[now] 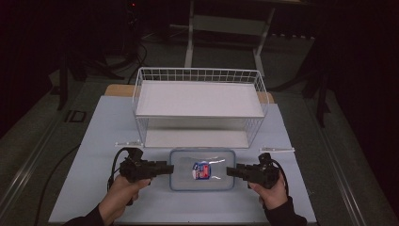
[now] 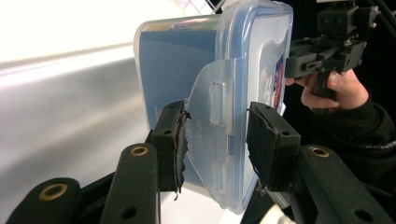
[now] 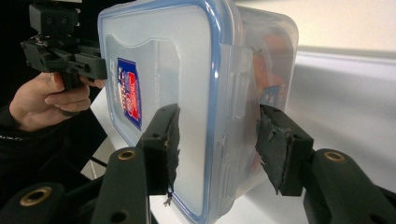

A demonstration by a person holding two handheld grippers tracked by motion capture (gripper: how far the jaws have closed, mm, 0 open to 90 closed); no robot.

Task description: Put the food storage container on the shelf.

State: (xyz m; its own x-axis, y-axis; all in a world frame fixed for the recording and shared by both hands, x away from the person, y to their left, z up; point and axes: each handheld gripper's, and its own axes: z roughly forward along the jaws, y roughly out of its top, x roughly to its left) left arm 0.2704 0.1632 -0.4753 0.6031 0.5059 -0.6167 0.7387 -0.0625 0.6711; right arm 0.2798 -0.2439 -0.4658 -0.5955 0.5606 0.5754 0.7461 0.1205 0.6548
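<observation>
A clear plastic container (image 1: 202, 169) with a blue-rimmed lid sits just in front of the white wire basket (image 1: 199, 106), near the front edge of the pale blue mat (image 1: 94, 155). The left gripper (image 1: 170, 168) clamps the latch flap on one end. The right gripper (image 1: 229, 171) pinches the opposite end, its pads against lid and base. A red-and-blue label (image 1: 201, 170) shows on the lid.

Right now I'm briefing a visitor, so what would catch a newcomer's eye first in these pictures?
The clear lidded container with a red-and-blue label, at the table's near middle, gripped at its two ends by the left gripper and right gripper. Behind it stands a white wire shelf basket.
</observation>
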